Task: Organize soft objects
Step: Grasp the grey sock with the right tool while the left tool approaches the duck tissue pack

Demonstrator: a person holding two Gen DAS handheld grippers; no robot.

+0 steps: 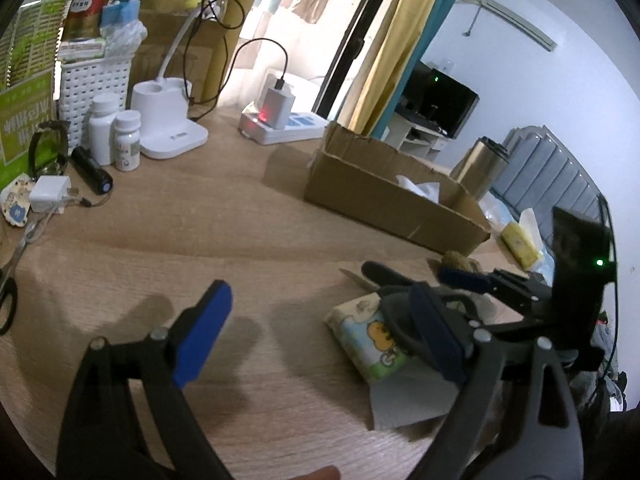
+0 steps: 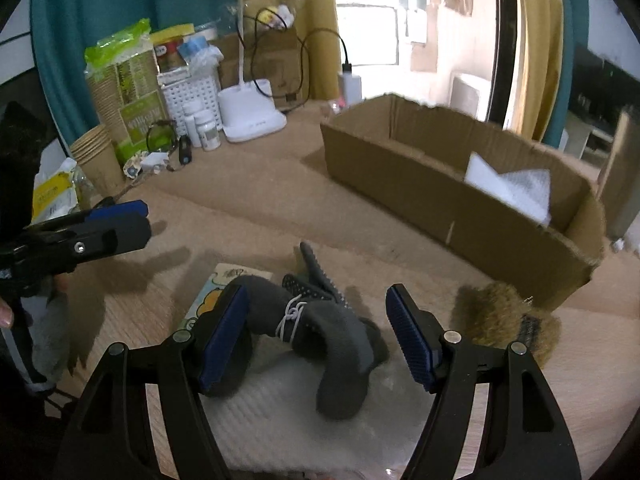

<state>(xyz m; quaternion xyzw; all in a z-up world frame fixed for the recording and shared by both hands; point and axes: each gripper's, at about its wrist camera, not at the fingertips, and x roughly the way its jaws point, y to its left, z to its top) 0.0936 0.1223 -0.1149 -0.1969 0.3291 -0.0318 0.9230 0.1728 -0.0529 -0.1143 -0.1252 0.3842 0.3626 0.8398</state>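
1. We see our right tool (image 2: 316,340) spread wide, its blue ribbed pads either side of a dark grey knit glove pair tied with white string (image 2: 320,328), without gripping it.
2. The gloves lie on a white fluffy cloth (image 2: 280,420) on the wooden tabletop (image 2: 240,216), partly over a cartoon-printed tissue pack (image 1: 366,330).
3. A brown furry soft item (image 2: 500,312) sits just right of them, near the open cardboard box (image 2: 400,176).
4. Our left tool (image 1: 320,332) is wide open, holding nothing, above the tabletop.

The gray sock (image 2: 320,332) hides part of the tissue pack (image 2: 208,300).
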